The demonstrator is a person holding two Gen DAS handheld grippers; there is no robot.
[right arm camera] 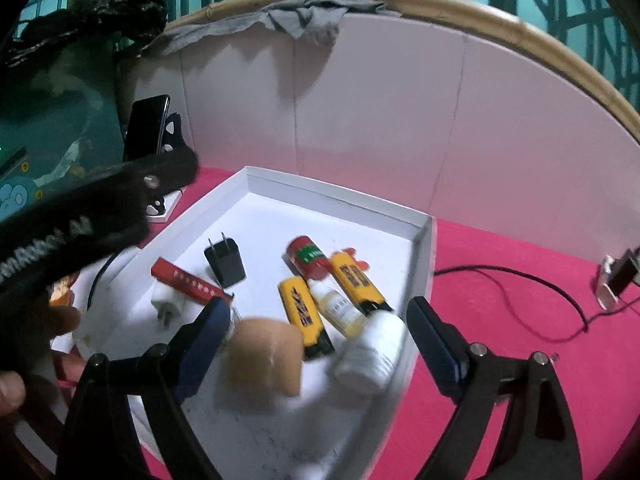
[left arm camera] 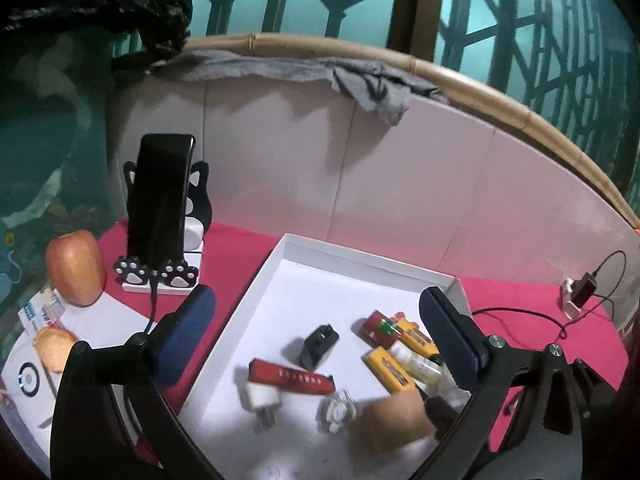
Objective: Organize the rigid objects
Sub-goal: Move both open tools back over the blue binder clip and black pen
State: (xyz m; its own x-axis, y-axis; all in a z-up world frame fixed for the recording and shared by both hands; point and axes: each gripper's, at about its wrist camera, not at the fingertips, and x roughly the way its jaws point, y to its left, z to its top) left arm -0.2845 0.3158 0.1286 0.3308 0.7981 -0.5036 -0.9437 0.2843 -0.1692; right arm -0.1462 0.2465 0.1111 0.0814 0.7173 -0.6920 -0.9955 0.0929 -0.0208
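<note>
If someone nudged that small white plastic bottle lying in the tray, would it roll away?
Probably. The small white plastic bottle is round and lies on its side, so it likely rolls. The yellow tube beside it and the white tray's wall may stop it.

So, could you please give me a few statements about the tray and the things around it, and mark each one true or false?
1. The black charger lies inside the white tray. True.
2. The phone lies flat in the tray. False: it stands upright on a paw-print stand outside the tray.
3. Both the left gripper and the right gripper are open and empty. True.
4. The apple sits in the tray beside the red box. False: it is outside, left of the phone stand.
5. The cloth under the tray is blue. False: it is red.
</note>
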